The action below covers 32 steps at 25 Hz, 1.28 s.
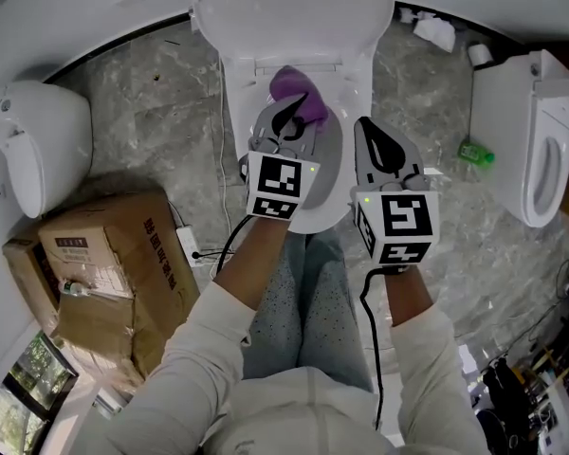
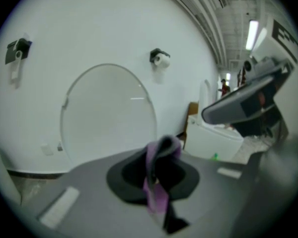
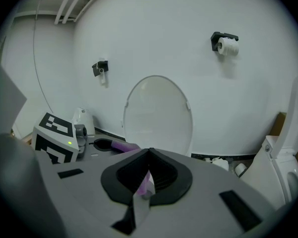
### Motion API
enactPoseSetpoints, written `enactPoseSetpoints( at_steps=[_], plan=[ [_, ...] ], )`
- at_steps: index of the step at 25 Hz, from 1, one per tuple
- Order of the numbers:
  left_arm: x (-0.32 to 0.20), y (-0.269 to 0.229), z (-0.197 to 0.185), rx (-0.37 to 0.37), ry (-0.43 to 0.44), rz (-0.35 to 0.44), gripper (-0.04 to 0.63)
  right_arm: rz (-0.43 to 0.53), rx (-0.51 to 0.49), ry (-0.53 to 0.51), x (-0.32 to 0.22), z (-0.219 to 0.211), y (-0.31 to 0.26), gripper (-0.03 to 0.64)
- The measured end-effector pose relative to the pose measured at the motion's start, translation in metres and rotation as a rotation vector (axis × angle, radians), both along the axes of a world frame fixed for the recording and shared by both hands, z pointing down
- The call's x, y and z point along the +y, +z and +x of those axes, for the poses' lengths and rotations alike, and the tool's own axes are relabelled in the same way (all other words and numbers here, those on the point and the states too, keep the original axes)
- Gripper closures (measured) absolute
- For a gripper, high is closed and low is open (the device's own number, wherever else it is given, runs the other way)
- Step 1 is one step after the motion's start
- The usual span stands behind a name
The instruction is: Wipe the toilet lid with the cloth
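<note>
Now, cloth gripped, lid dead ahead.
Purple cloth point(image 1: 294, 91) sits clenched in the left gripper point(image 1: 286, 123); the raised toilet lid point(image 1: 294, 12) stands at twelve o'clock, nearest that hand. At three o'clock the right gripper point(image 1: 372, 145) hangs, jaws pressed together.

The purple cloth point(image 1: 292, 91) hangs bunched, pinched in my left gripper point(image 1: 286, 121) at 12 o'clock. The white oval lid point(image 1: 294, 8) stands raised just beyond it, further toward 12.

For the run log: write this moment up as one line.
left gripper: shut on purple cloth | right gripper: shut | lid: raised, cloth not touching it
</note>
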<state>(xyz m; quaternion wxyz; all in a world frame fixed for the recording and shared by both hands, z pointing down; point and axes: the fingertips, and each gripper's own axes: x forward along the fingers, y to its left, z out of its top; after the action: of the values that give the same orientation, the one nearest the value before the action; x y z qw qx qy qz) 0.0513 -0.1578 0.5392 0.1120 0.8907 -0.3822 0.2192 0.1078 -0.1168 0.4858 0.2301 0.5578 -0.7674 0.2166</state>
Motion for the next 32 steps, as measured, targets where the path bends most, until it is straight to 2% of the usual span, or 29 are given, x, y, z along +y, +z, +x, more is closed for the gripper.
enactPoseSetpoints(
  at_steps=[14, 18, 22, 28, 32],
  plan=[
    [0.035, -0.059, -0.024, 0.05, -0.075, 0.028, 0.578, 0.011, 0.003, -0.025, 0.03, -0.011, -0.016, 0.601],
    [0.039, -0.086, -0.028, 0.068, -0.099, 0.051, 0.578, 0.058, -0.011, -0.02, 0.027, -0.011, -0.037, 0.601],
    [0.041, -0.12, -0.032, 0.136, -0.148, 0.063, 0.578, 0.126, -0.034, -0.018, 0.023, -0.01, -0.065, 0.601],
    [0.039, -0.173, -0.033, 0.167, -0.168, 0.134, 0.578, 0.203, -0.027, -0.06, 0.017, -0.013, -0.108, 0.601],
    [0.034, -0.201, -0.036, 0.19, -0.185, 0.144, 0.578, 0.235, -0.016, -0.083, 0.012, -0.016, -0.136, 0.601]
  ],
)
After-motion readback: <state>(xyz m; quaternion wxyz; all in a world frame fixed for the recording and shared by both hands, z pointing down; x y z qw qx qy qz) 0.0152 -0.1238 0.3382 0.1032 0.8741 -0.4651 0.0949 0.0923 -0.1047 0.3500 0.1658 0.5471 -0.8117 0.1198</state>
